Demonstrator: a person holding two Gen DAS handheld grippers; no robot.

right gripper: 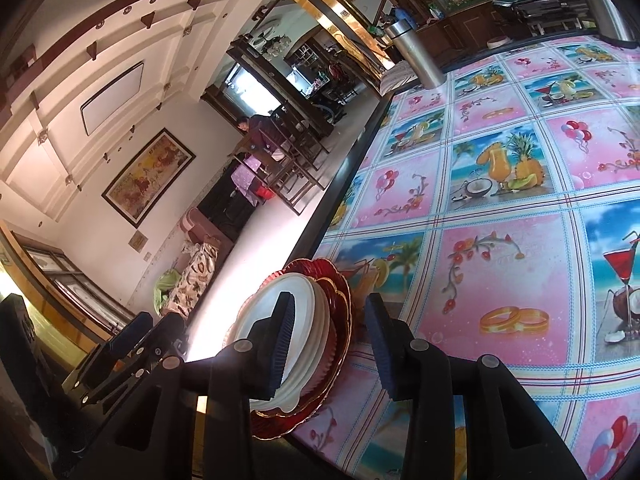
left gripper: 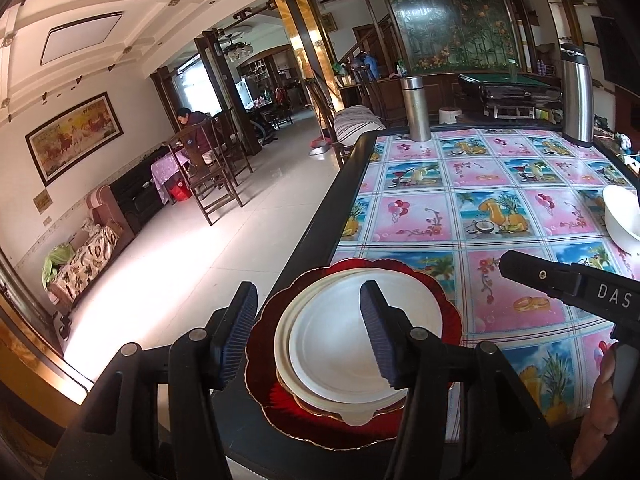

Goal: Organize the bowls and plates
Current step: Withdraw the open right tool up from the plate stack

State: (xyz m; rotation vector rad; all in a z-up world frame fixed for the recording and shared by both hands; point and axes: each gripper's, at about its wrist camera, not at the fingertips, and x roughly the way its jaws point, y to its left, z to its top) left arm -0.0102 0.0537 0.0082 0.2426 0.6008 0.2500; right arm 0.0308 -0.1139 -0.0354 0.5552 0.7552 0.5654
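Stack of white plates (left gripper: 340, 344) on red plate (left gripper: 276, 408), lower centre, beneath spread left gripper (left gripper: 310, 334); right gripper (right gripper: 330, 344) likewise spread, pinching nothing.

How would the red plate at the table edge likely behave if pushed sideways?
The red plate carries stacked white dishes, so it probably moves heavily. The glossy tablecloth suggests it would slide easily. It sits at the table's edge, so it might tip off and break.
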